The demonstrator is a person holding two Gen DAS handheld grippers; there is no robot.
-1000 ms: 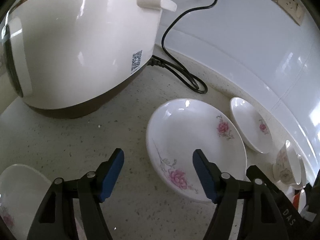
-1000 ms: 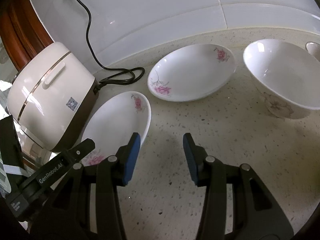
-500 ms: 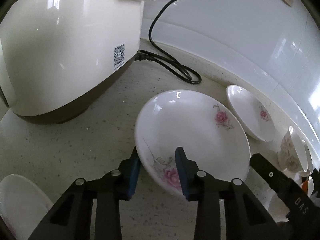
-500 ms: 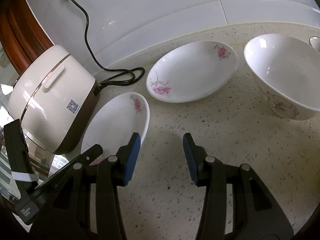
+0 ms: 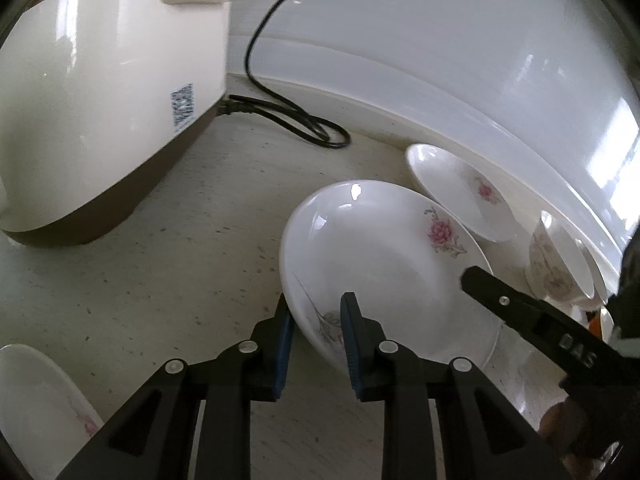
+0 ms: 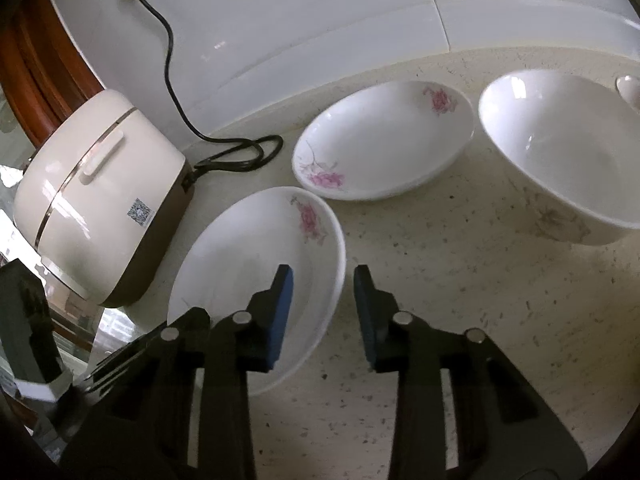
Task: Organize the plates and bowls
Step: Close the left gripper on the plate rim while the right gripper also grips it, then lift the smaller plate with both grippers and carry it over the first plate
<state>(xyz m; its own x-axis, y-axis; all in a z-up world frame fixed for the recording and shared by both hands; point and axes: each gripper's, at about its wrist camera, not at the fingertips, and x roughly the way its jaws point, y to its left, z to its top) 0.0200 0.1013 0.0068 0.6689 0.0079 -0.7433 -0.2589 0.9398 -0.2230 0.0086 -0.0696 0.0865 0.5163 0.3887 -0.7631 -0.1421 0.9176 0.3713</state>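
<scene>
My left gripper [image 5: 316, 308] is shut on the near rim of a white plate with pink flowers [image 5: 380, 260]. The same plate [image 6: 256, 264] lies in front of my right gripper [image 6: 324, 276], which is open, one finger over the plate and the other outside its right rim. A second flowered plate [image 6: 384, 140] sits behind it, close to the wall, also seen as the far plate [image 5: 460, 192]. A large white bowl [image 6: 560, 152] stands to the right. The right gripper [image 5: 528, 320] reaches in over the held plate's right edge.
A cream rice cooker [image 5: 112, 100] [image 6: 96, 208] stands at the left with its black cord [image 6: 240, 156] looped by the tiled wall. Another white dish [image 5: 36, 400] lies at the lower left. A small white item [image 6: 628, 88] sits at the far right. The speckled counter [image 6: 480, 320] runs on to the right.
My left gripper went from open to shut on the plate's rim, and the plate shifted toward the far plate. My right gripper moved left until its fingers straddle the plate's other rim.
</scene>
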